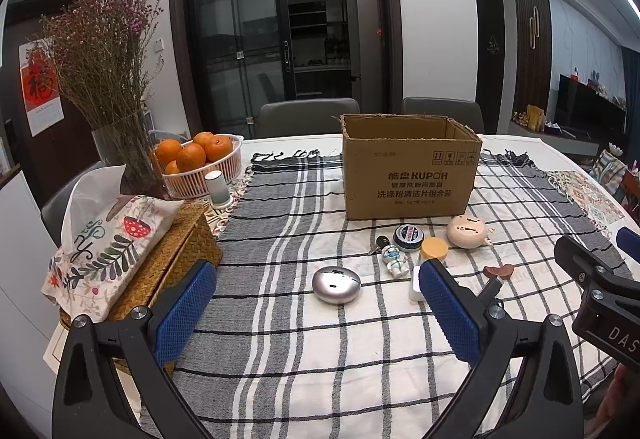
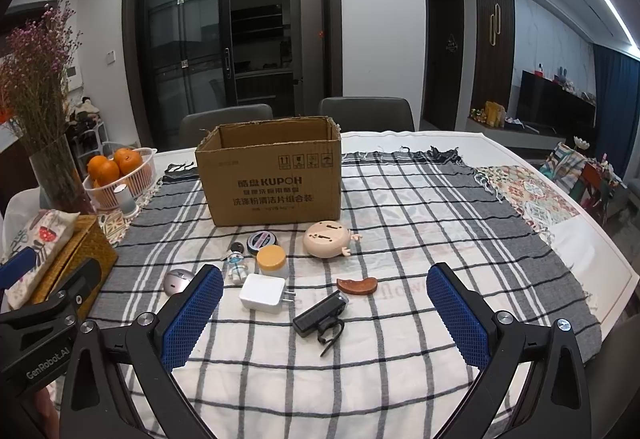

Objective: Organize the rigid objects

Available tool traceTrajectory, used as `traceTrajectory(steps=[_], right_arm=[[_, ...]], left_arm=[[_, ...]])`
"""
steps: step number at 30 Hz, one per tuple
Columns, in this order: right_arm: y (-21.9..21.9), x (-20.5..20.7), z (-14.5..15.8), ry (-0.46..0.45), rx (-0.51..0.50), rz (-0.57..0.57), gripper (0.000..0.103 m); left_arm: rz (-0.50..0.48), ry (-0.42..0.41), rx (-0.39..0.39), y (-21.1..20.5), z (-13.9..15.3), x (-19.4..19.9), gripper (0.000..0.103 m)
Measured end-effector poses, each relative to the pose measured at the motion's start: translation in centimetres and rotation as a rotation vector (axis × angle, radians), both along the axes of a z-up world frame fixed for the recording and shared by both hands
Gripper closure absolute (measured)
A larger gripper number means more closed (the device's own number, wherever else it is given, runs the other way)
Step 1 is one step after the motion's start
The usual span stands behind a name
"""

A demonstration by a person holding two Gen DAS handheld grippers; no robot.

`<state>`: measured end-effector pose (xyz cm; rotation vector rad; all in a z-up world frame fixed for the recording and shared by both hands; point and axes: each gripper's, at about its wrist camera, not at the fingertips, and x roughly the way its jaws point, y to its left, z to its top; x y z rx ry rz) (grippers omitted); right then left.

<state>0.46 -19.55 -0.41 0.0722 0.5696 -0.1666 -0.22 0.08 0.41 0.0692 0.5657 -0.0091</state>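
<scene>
An open cardboard box stands on the checked cloth. In front of it lie a silver oval case, a small astronaut figure, a black round tin, a yellow-lidded jar, a beige round toy, a brown wooden piece, a white charger and a black bike light. My left gripper is open and empty above the cloth. My right gripper is open and empty above the bike light.
At the left stand a basket of oranges, a vase of dried flowers, a small white cylinder and a tissue pack on a woven box. Two chairs stand behind the table.
</scene>
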Motion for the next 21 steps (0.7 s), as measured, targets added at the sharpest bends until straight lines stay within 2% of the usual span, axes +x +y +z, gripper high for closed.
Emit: traceTrajectory(steps=[21], right_arm=[[0.0,-0.03,-0.03,0.002,0.002,-0.001,0.0]], left_arm=[[-0.004,0.005,-0.001,0.0,-0.28,-0.05,0.0]])
